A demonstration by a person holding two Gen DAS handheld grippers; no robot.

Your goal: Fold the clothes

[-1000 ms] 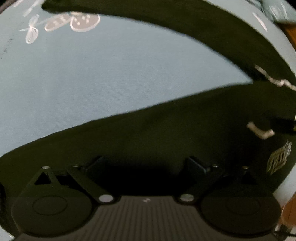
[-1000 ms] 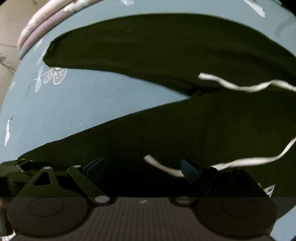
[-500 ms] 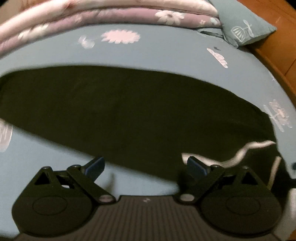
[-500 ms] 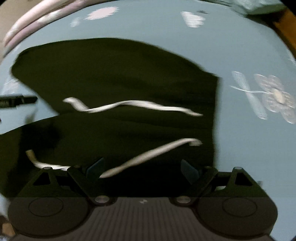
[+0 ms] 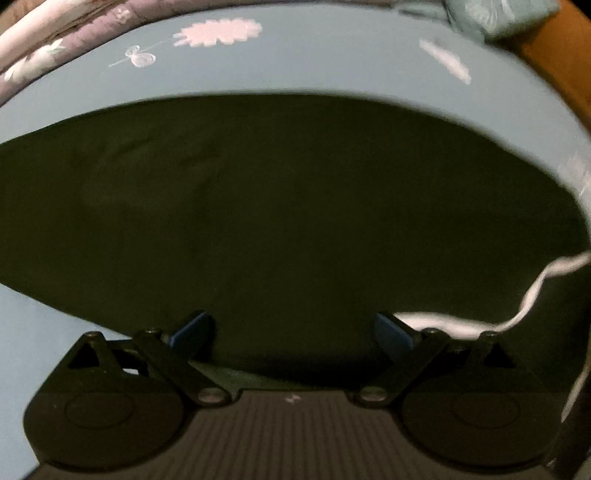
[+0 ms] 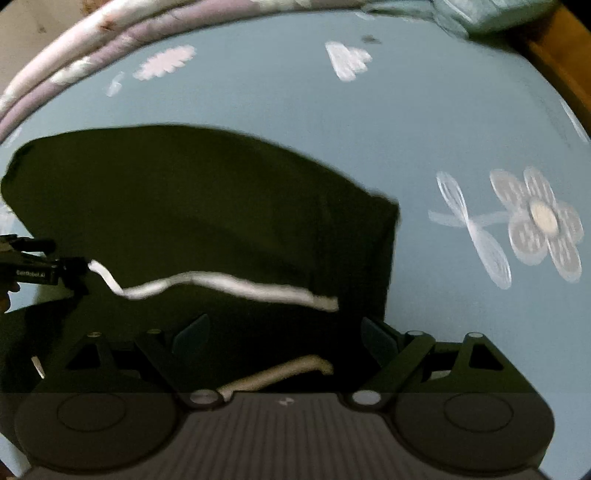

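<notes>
A dark garment [image 5: 277, 221] with white drawstrings lies flat on the light blue bed sheet [image 5: 314, 62]. My left gripper [image 5: 291, 332] hovers over its near edge, jaws wide apart and open, with only dark cloth below them. One drawstring [image 5: 524, 306] curls past the right fingertip. My right gripper [image 6: 284, 334] is also open, above the garment [image 6: 203, 206] near its right-hand end. A drawstring [image 6: 221, 286] crosses the cloth ahead of it. A second drawstring [image 6: 280, 373] lies loose under the jaws. The left gripper's body [image 6: 33, 269] shows at the left edge of the right wrist view.
A folded pink and purple quilt [image 5: 55, 48] lies along the far left of the bed. A teal pillow [image 5: 498, 14] sits at the far right, beside the wooden bed frame [image 6: 565, 48]. The bare sheet with a flower print [image 6: 535, 221] extends right of the garment.
Both grippers have swept sideways across the garment, from its two spread parts to the end with the drawstrings. The quilt and pillow came into view. Both pairs of jaws stayed wide apart.
</notes>
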